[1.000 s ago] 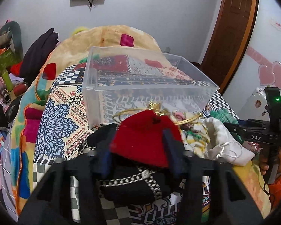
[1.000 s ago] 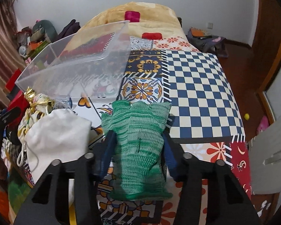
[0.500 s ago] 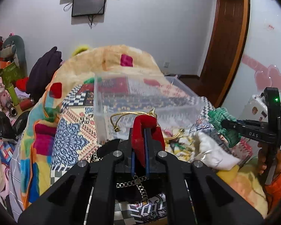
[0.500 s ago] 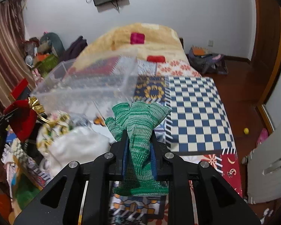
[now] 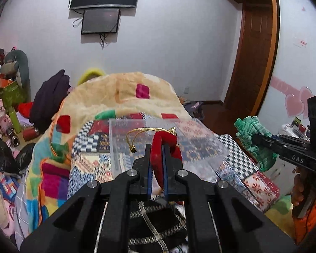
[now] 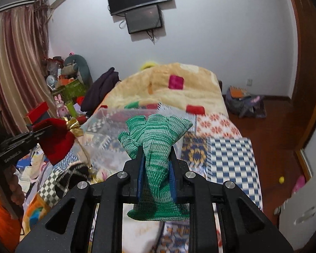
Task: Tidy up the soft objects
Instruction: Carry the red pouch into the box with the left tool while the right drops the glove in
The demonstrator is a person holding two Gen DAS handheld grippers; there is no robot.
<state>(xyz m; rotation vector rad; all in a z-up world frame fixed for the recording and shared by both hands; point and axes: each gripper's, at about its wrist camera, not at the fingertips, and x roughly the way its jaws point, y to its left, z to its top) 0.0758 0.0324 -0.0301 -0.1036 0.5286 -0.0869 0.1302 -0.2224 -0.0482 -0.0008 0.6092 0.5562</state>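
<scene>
Left claw pinches a red pouch, right claw clamps a green glove (both level, above the bed).

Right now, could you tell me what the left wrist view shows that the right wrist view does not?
Only the left wrist view shows the pink heart decals on the wall. Only the right wrist view shows the striped curtain and yellow ball. Both show the red pouch in the left gripper, the green glove in the right gripper, and the clear bin.
</scene>
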